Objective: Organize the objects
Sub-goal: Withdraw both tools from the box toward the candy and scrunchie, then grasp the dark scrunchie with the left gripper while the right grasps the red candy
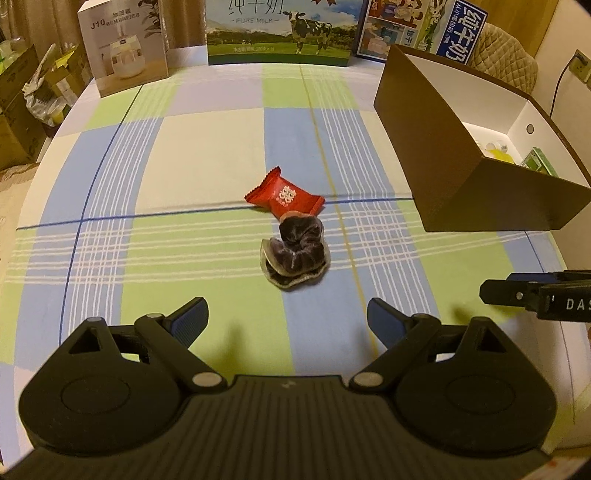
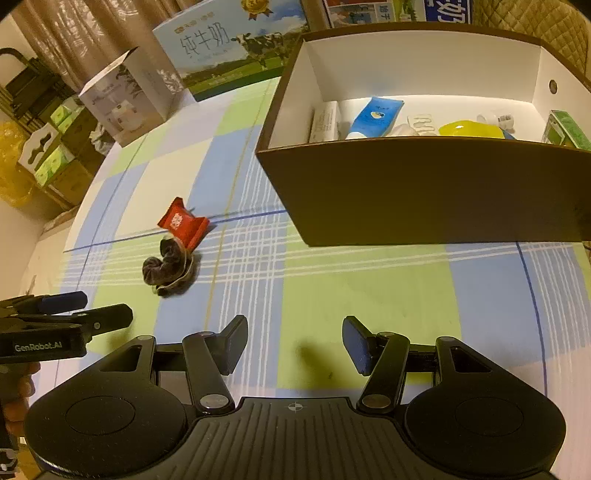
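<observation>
A red candy wrapper (image 1: 284,196) lies on the checked tablecloth, touching a dark velvet scrunchie (image 1: 295,254) just in front of it. My left gripper (image 1: 287,320) is open and empty, a short way in front of the scrunchie. In the right wrist view the wrapper (image 2: 183,222) and scrunchie (image 2: 169,271) lie to the left. My right gripper (image 2: 293,345) is open and empty over bare cloth, in front of the brown box (image 2: 424,192). The box, also in the left wrist view (image 1: 461,170), holds a blue tube (image 2: 375,116), a yellow item (image 2: 471,130) and other small things.
Milk cartons (image 1: 280,33) and a humidifier box (image 1: 125,48) stand along the table's far edge. Cardboard boxes and bags (image 1: 26,103) sit off the table to the left. The left gripper shows at the left edge of the right wrist view (image 2: 66,317).
</observation>
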`<state>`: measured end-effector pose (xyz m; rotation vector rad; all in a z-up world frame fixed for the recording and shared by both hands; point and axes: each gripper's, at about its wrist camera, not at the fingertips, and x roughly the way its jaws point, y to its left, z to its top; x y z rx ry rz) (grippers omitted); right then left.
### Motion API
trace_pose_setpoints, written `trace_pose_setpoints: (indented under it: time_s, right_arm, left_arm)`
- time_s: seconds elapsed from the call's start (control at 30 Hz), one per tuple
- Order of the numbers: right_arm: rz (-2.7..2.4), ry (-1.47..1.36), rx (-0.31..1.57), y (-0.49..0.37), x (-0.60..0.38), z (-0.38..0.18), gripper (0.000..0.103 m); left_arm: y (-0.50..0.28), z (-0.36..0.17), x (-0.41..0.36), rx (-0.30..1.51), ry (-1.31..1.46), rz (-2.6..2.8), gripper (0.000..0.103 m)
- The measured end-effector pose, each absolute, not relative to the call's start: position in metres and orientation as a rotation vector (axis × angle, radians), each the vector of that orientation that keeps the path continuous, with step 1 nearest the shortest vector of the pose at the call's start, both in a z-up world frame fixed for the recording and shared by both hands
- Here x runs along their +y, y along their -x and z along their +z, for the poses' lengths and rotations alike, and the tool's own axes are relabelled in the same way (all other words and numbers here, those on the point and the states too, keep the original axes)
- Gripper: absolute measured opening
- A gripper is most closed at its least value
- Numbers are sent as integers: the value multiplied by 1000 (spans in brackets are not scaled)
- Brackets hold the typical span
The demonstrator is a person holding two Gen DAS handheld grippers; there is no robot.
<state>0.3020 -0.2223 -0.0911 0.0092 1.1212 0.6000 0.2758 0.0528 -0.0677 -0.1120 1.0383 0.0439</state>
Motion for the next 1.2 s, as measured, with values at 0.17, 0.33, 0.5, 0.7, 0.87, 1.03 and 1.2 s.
trace_pose_setpoints:
  time_s: [0.17,0.33,0.5,0.7,0.87,1.03,1.2]
  right_arm:
    - [557,-21,1125,-313,-224,-96,54]
    - [513,-37,1132,-323,-229,-100,54]
    - [489,-46,1141,-327,-231,-103,54]
    - [472,-48,1159,-331,-232,-109,54]
    - [480,-37,1166,-332,-226,-112,54]
    - [521,-17,1163,-329,-211,-112,54]
    - [632,32,1138,-322,-183,-111,54]
  left_arm:
    - [-291,-80,55,1042,90,29,91]
    - [-309,-92,55,1032,68,5,90]
    - [-328,-107,55,1038,52,-3,86]
    - [-341,-119,51,1045,18,-21,80]
    - [-345,-126,48,1050,8,-52,55]
    - [-338,-124,49,1023,-2,-93,27]
    - [-325,-117,65,1010,11,-57,25]
